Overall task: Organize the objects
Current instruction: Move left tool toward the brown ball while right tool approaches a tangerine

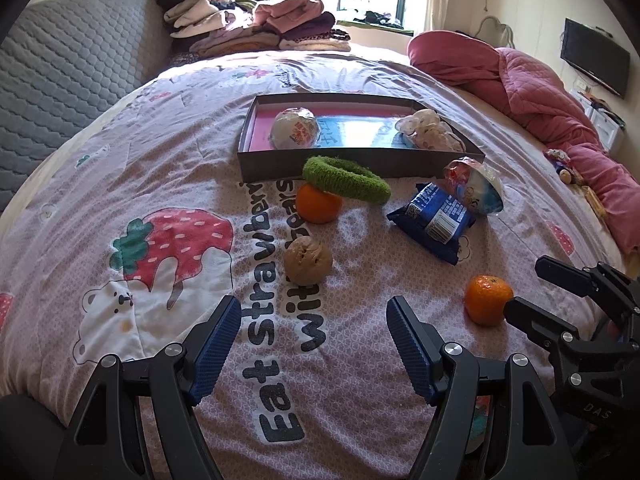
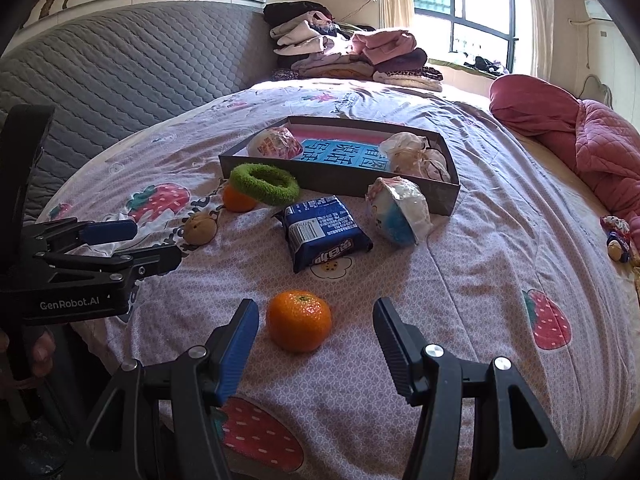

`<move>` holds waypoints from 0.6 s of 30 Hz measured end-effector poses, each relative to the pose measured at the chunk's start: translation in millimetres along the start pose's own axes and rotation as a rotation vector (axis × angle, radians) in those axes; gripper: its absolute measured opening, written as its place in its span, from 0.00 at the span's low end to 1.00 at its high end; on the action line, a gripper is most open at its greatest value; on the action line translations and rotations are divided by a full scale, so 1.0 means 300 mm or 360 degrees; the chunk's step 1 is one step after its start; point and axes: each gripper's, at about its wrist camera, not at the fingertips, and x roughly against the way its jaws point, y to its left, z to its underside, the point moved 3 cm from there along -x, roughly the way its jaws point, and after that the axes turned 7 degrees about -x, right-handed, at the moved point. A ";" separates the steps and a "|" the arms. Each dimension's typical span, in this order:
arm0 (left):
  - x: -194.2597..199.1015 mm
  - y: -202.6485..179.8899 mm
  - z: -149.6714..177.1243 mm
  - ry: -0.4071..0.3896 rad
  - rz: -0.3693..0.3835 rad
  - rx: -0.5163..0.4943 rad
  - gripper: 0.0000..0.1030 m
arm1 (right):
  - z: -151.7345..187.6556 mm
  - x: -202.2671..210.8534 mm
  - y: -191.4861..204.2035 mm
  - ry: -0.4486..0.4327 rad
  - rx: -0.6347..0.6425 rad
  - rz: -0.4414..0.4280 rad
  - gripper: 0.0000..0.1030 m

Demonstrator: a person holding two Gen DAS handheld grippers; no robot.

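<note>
Your right gripper is spread wide around the near orange on the quilt, so centre it, squeeze gently, then lift toward the tray; your left gripper hangs spread and empty.

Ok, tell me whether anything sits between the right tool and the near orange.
Nothing visible does. The right tool is open, and the near orange lies on bare bedspread just ahead between its fingers. The blue snack packet lies farther off, behind the orange.
</note>
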 end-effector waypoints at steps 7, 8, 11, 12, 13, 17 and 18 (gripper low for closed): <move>-0.015 0.009 0.004 0.0011 -0.0008 0.0016 0.74 | 0.004 -0.016 -0.003 0.0009 -0.0004 0.0006 0.57; -0.016 0.010 0.004 0.0012 -0.0008 0.0017 0.74 | 0.005 -0.018 -0.005 0.0010 -0.0006 0.0006 0.57; -0.023 0.008 0.006 0.0018 -0.0009 0.0016 0.74 | 0.007 -0.026 -0.007 0.0017 -0.0008 0.0010 0.57; -0.026 0.008 0.006 0.0020 -0.0007 0.0015 0.74 | 0.008 -0.028 -0.007 0.0021 -0.0008 0.0007 0.57; -0.029 0.008 0.007 0.0022 -0.0006 0.0014 0.74 | 0.009 -0.031 -0.007 0.0024 -0.0008 0.0012 0.57; -0.038 0.002 0.009 0.0026 -0.0006 0.0003 0.74 | 0.011 -0.036 -0.002 0.0021 0.0016 0.0031 0.57; -0.039 0.000 0.008 0.0024 -0.0008 -0.0001 0.74 | 0.011 -0.038 -0.002 0.0025 0.0010 0.0022 0.57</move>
